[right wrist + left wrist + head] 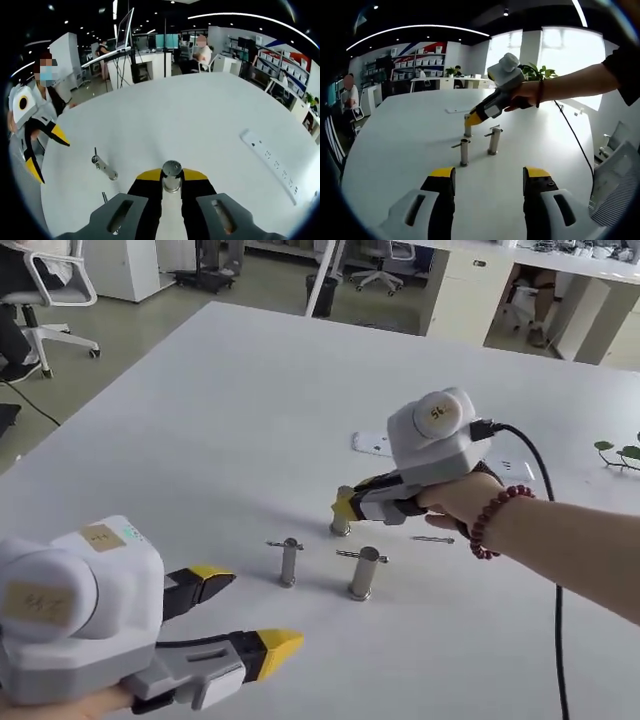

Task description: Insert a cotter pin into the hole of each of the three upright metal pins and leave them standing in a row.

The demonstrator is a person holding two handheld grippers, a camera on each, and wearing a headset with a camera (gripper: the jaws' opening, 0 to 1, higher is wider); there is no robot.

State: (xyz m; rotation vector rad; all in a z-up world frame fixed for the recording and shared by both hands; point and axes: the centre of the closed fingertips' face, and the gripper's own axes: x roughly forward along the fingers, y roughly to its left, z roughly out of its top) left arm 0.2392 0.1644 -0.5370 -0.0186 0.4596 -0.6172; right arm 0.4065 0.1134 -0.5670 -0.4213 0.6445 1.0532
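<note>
Big white table (200, 420) in an open office, with desks and an office chair (50, 285) behind it. Three metal pins stand close together. Two cotter pins are in, one (277, 543) through the left pin (289, 568) and one (347, 554) through the right pin (364, 578). The back pin (341, 525) is clamped in the right gripper (345, 508). One loose cotter pin (432, 539) lies just beside that hand. One power strip (370, 445) sits further back. The left gripper (258, 610) is at the near edge, jaws spread, holding nothing.

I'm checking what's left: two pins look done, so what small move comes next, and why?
Probably the left gripper, open and idle, should reach for the loose cotter lying by the right wrist: the right gripper is shut on the third pin, which shows no cotter yet.
</note>
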